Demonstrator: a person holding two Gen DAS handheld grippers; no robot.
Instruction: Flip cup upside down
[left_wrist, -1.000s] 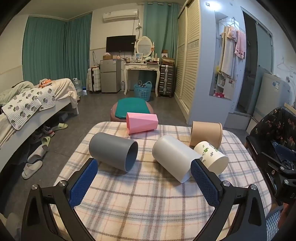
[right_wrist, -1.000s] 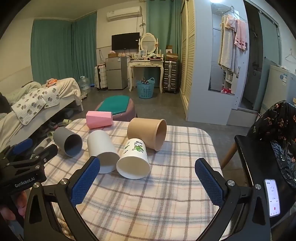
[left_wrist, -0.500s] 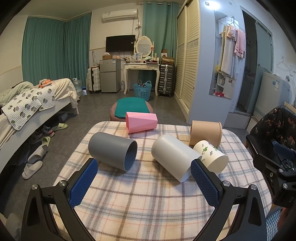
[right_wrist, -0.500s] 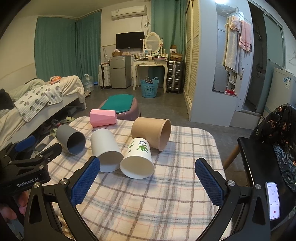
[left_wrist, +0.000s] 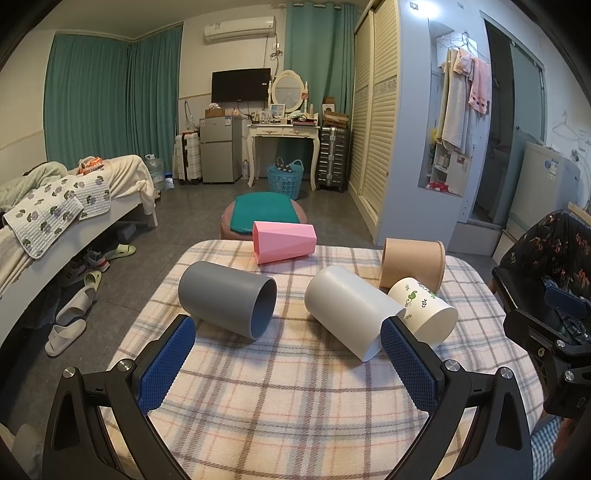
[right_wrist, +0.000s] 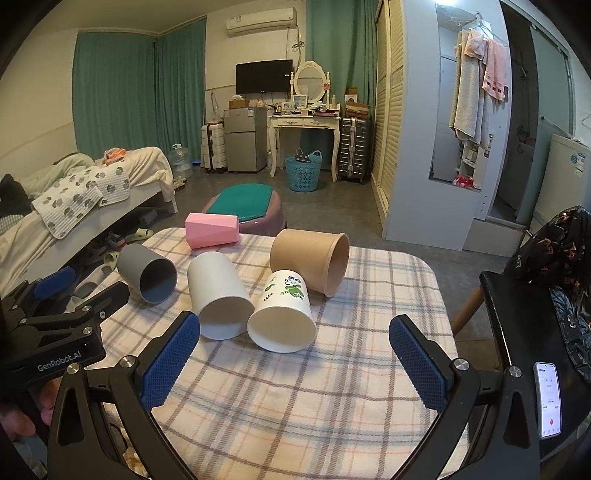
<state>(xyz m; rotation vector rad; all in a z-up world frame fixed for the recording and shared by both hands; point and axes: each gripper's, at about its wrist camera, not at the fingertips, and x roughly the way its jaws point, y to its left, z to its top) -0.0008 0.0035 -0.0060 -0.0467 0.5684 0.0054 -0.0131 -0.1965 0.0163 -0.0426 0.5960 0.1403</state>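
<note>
Several cups lie on their sides on a plaid tablecloth (left_wrist: 295, 387): a grey cup (left_wrist: 227, 303) (right_wrist: 147, 273), a white cup (left_wrist: 351, 312) (right_wrist: 219, 295), a white paper cup with green leaf print (left_wrist: 423, 312) (right_wrist: 284, 314), a brown paper cup (left_wrist: 412, 264) (right_wrist: 314, 258) and a pink faceted cup (left_wrist: 284, 242) (right_wrist: 212, 230). My left gripper (left_wrist: 288, 362) is open and empty, hovering near the grey and white cups. My right gripper (right_wrist: 293, 363) is open and empty, just in front of the leaf-print cup.
The tablecloth also shows in the right wrist view (right_wrist: 295, 398). A black chair with a phone (right_wrist: 548, 398) stands right of the table. A stool with a green cushion (left_wrist: 264, 212) sits beyond the far edge. A bed (left_wrist: 55, 206) is at the left.
The right gripper has moved slightly forward, so the cups appear a little closer. The left gripper has barely moved. Both stay open.
</note>
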